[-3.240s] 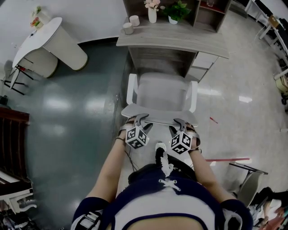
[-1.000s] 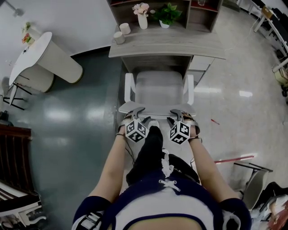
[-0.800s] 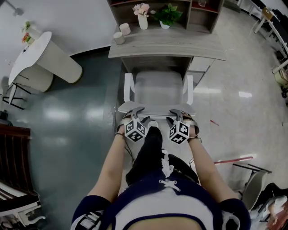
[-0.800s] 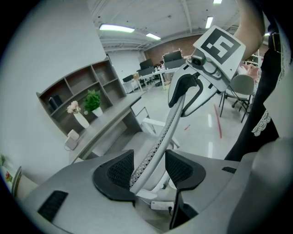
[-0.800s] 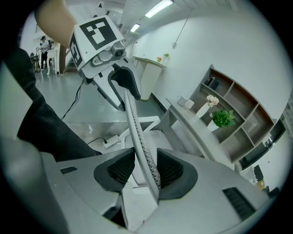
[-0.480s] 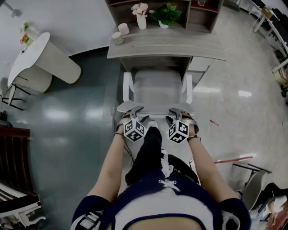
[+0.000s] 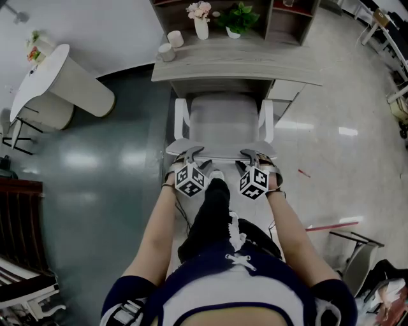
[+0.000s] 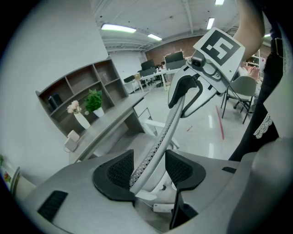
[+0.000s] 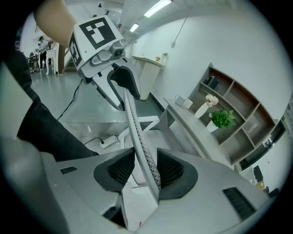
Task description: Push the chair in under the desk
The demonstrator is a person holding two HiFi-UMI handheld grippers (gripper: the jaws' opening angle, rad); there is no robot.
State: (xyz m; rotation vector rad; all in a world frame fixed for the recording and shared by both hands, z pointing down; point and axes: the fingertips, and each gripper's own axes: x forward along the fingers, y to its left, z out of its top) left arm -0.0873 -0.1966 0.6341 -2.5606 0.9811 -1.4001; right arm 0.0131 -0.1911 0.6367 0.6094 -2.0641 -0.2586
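Note:
A pale grey chair (image 7: pixel 223 124) with white armrests faces the wooden desk (image 7: pixel 236 60), its seat front at the desk's edge. The curved backrest (image 7: pixel 220 151) is nearest me. My left gripper (image 7: pixel 191 155) straddles the backrest's top edge on the left, and my right gripper (image 7: pixel 250 156) straddles it on the right. In the left gripper view the mesh backrest (image 8: pixel 169 128) runs between the left gripper's (image 8: pixel 149 169) pads with gaps showing. In the right gripper view the backrest (image 9: pixel 135 128) leans on one pad of the right gripper (image 9: pixel 145 168), with a gap on the other side.
On the desk stand a vase of flowers (image 7: pixel 200 27), a potted plant (image 7: pixel 241 16) and two cups (image 7: pixel 171 39). A drawer unit (image 7: pixel 280 89) sits under the desk's right end. A white round table (image 7: pixel 57 70) is at left, a power strip (image 9: pixel 109 140) on the floor.
The chair has rolled toward the desk since the earliest frame, both grippers going with the backrest. The person's dark-clad leg has stepped forward behind the chair.

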